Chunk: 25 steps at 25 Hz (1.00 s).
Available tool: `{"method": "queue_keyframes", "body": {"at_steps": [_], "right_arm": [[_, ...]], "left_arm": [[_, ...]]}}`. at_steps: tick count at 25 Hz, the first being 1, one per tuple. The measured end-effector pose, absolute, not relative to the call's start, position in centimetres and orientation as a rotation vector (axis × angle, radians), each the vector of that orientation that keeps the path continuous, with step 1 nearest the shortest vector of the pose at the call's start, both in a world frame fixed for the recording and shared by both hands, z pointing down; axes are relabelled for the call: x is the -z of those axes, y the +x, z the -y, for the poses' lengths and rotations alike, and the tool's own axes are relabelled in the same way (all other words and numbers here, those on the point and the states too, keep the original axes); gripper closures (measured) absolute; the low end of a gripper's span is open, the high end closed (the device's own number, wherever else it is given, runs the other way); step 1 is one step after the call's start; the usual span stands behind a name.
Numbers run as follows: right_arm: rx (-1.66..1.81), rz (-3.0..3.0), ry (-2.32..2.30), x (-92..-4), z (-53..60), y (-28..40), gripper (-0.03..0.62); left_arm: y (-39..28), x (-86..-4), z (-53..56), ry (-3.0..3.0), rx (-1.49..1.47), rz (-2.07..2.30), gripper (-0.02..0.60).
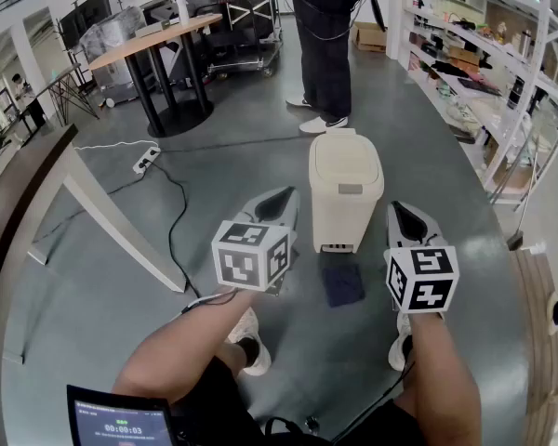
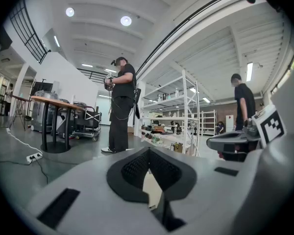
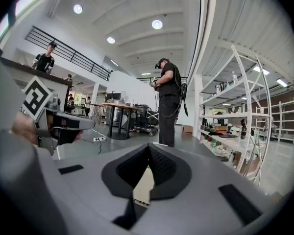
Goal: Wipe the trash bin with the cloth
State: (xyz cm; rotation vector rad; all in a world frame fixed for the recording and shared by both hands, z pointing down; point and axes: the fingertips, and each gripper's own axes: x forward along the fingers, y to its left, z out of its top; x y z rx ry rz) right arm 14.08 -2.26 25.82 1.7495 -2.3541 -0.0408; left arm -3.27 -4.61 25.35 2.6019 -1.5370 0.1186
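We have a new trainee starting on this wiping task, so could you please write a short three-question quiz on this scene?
1. True or false: the cloth lies on the floor, by the foot of the trash bin.
2. The jaws of the left gripper and the right gripper are: A both open; B both shut, empty; C shut on the cloth.
3. Fill in: the bin's lid is ____.
Key: 1 true; 2 B; 3 closed.

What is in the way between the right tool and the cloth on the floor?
Nothing visible: the cloth lies on the floor by the trash bin, just left of the shut right tool.
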Motion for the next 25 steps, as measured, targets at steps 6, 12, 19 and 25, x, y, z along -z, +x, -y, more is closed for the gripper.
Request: {"method": "queue_keyframes", "body": {"at_steps": [6, 12, 19, 25], "right_arm": [[-0.063, 2.386, 1.73, -26.5, 3.9, 13.3, 0.591], [-0.082, 2.35, 1.743, -27.2, 5.2, 12.8, 0.591], [-0.072, 2.306, 1.698, -28.6, 7.2, 11.7, 0.591], [-0.106, 2.318, 1.678, -29.3, 10.0, 9.5, 0.591]], "left_arm": [[-3.5, -26.7, 6.0, 2.571, -0.174, 1.529, 0.581], [-2.2, -26.5, 8.2, 2.618, -0.173, 1.486, 0.581], [-1.2, -26.6, 11.3, 2.616, -0.11, 1.401, 0.581], [-2.3, -27.3, 13.5, 2.694, -0.151, 1.402, 0.581]]}}
